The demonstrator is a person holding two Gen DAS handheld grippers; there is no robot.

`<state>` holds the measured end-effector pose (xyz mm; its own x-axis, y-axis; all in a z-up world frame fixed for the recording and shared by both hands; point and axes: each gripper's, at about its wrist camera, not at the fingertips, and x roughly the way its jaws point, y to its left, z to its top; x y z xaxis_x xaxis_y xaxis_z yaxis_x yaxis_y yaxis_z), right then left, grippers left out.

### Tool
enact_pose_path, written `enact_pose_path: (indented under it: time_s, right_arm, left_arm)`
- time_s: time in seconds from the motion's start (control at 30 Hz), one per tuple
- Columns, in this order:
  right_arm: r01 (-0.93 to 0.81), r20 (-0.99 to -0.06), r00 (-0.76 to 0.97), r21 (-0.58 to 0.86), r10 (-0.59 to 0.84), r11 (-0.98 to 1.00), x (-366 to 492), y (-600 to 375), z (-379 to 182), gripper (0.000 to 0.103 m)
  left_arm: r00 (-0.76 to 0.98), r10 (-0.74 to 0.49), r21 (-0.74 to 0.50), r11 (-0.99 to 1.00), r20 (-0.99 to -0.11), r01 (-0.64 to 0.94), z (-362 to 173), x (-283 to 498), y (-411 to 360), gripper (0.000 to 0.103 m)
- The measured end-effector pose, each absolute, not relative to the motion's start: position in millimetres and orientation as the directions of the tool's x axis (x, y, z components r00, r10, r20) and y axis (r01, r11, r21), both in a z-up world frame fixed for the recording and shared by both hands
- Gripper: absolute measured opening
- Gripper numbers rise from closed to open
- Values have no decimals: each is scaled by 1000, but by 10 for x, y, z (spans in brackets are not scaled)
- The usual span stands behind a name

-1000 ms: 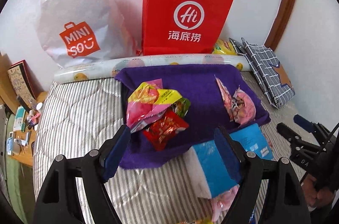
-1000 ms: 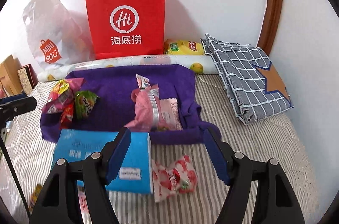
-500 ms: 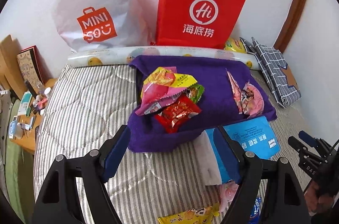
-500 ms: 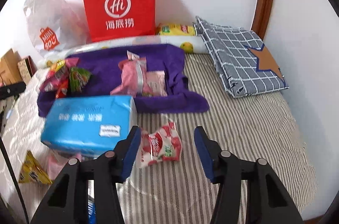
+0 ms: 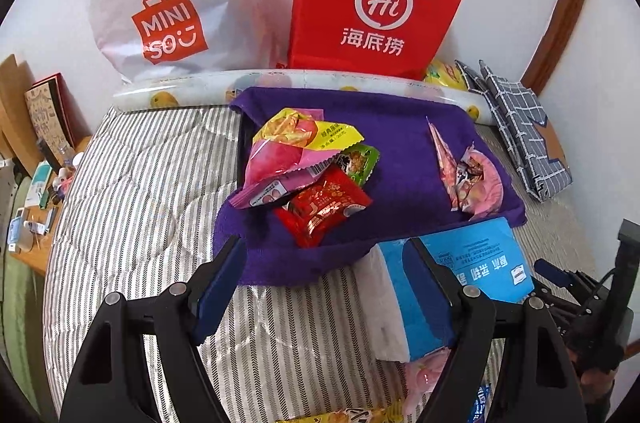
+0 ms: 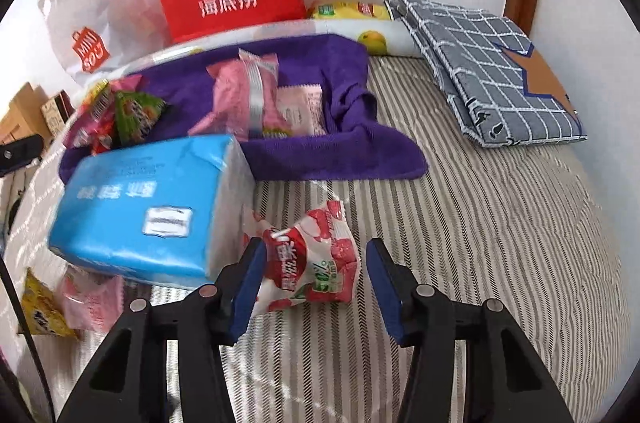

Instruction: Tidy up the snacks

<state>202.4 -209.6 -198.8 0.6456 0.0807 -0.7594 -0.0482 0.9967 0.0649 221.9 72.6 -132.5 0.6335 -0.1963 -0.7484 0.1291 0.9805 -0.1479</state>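
On the striped bed (image 5: pixel 140 207), the left hand-held gripper (image 5: pixel 324 275) stood spread wide with nothing between its fingers, just above the near edge of the purple towel (image 5: pixel 400 143). A small heap of snacks (image 5: pixel 308 167) lay on the towel's left side. A blue tissue pack (image 6: pixel 144 203) sat just in front of the towel. To its right, the right hand-held gripper (image 6: pixel 316 283) had just been closing around a red and white snack packet (image 6: pixel 312 263). Its left finger touched the packet and its right finger stood just apart.
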Motion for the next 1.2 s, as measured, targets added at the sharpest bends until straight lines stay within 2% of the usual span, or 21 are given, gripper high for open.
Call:
enact_pose_path:
  time_s: [0.17, 0.33, 0.4, 0.43, 0.77, 0.83, 1.2]
  right_arm:
    - [-51, -762, 637, 112, 119, 992, 2077, -2158, -2067, 62]
    - [-76, -752, 641, 141, 157, 987, 2112, -2183, -2100, 62]
    - [-86, -745, 644, 155, 174, 984, 2113, -2198, -2094, 58]
    - [-96, -741, 644, 166, 189, 981, 2105, -2200, -2084, 48]
    - [-81, -722, 670, 160, 173, 984, 1720, -2230, -1856, 40]
    - [-85, -715, 676, 163, 176, 983, 1600, -2227, -1795, 34]
    - [-83, -725, 666, 160, 174, 984, 1233, -2184, -1781, 34]
  left_arm:
    - [629, -188, -144, 982, -755, 121, -1335, 2217, 709, 80]
    - [631, -174, -124, 985, -756, 122, -1326, 2176, 684, 80]
    - [629, -173, -125, 985, -758, 120, -1326, 2156, 685, 80]
    - [627, -174, -127, 985, -759, 119, -1325, 2142, 687, 80]
    - [608, -207, -133, 977, -766, 165, -1316, 1831, 645, 80]
    - [597, -202, -122, 978, -776, 172, -1381, 1743, 631, 80]
    - [507, -228, -142, 969, -832, 202, -1776, 1409, 570, 80]
